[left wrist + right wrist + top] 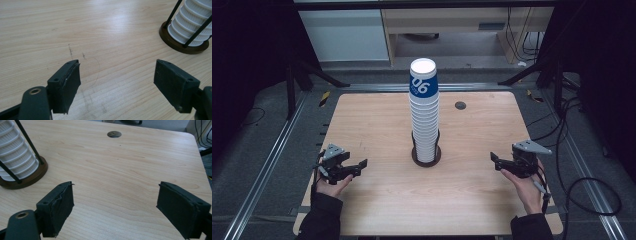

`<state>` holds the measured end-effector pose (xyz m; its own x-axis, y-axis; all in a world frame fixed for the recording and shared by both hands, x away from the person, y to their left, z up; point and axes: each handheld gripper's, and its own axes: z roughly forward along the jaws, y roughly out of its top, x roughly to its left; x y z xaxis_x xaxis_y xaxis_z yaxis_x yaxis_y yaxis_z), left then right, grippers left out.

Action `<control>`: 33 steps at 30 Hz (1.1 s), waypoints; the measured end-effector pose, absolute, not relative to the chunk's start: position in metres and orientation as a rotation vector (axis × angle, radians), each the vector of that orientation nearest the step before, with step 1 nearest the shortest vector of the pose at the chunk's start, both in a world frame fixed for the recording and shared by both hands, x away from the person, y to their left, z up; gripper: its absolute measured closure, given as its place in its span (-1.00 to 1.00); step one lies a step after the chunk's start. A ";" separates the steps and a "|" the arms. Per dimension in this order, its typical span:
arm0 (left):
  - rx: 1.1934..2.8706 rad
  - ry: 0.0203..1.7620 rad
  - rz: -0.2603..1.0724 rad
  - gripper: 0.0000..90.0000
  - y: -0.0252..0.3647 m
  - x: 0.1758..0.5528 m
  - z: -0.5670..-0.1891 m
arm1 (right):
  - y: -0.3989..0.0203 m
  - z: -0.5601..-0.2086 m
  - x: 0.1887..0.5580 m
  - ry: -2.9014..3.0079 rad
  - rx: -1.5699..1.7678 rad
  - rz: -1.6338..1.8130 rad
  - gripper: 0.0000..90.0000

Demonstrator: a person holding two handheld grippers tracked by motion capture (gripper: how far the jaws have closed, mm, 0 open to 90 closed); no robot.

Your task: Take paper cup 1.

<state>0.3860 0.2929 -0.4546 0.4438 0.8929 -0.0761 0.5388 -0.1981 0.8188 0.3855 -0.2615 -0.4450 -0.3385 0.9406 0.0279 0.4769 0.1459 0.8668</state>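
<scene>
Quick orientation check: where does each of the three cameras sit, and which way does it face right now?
High view: above the person's side, looking forward and down on the light wooden table; both hands with left gripper and right gripper.
Left gripper view: looks along its open jaws toward the tall stack of white paper cups.
Right gripper view: along open jaws toward the table's round cable hole.
All views share the stack's dark round holder.

Cup stack point(424, 112) stands between two open claws.
</scene>
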 end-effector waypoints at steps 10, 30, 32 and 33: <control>1.904 1.191 0.544 -0.53 0.290 0.384 -0.455 | -0.254 -0.437 0.383 1.914 1.290 1.144 -0.70; 1.933 1.190 0.512 -0.54 0.290 0.386 -0.457 | -0.220 -0.370 0.381 1.921 1.095 1.357 -0.75; 1.937 1.189 0.509 -0.54 0.289 0.387 -0.458 | -0.215 -0.360 0.381 1.913 1.078 1.393 -0.76; 1.939 1.188 0.509 -0.54 0.288 0.387 -0.458 | -0.212 -0.353 0.382 1.905 1.061 1.420 -0.76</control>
